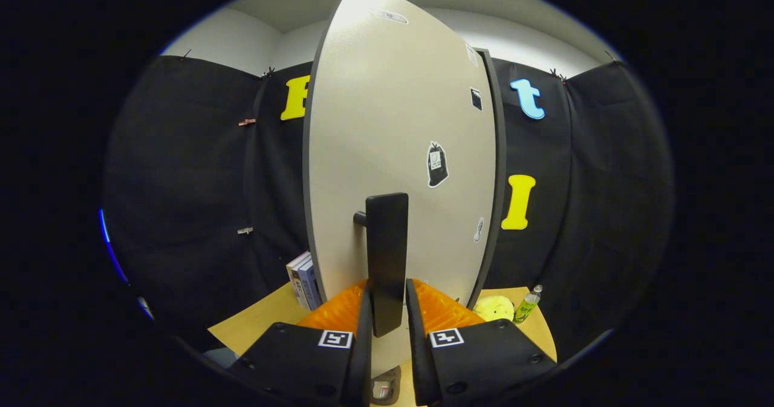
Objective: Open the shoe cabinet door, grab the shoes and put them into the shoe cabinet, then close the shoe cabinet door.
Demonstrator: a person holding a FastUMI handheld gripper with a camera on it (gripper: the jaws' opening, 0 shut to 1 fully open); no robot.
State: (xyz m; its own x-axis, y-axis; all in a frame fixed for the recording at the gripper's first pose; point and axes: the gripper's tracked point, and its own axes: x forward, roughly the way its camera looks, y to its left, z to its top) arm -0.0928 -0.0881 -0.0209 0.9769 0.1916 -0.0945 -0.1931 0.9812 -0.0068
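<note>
Gripper view: taken close up against the shoe cabinet, looking along the two fingers.
Clips: two small clips (246, 121) pinned on the booth wall, well left of the cabinet, one above the other.
Books: a few books (304, 280) stand upright on the desk (254, 322), just beside the lower left edge of the door.
Desk: light wood, showing on both sides of the cabinet's foot.
Shoe cabinet door: the pale door (393, 129) stands upright and takes up the middle, with a dark edge strip along its left and right sides; whether it is fully closed cannot be told from this angle.
Stickers: one larger dark sticker (437, 164) sits on the door above and right of the handle; smaller ones lie near the door's right edge and top.
Handle: a dark upright bar handle (387, 256) stands off the door on a short post; its lower end reaches down between the fingers.
Claw: the claw (387, 319) is narrow, one finger on each side of the handle's lower end; the fingers sit very close to or against it, and whether both truly press cannot be told.
Soft toy: a yellow plush thing (494, 308) lies on the desk right of the door's foot.
Bottle: a small green bottle (527, 304) stands tilted just beside the toy, on its right.
</note>
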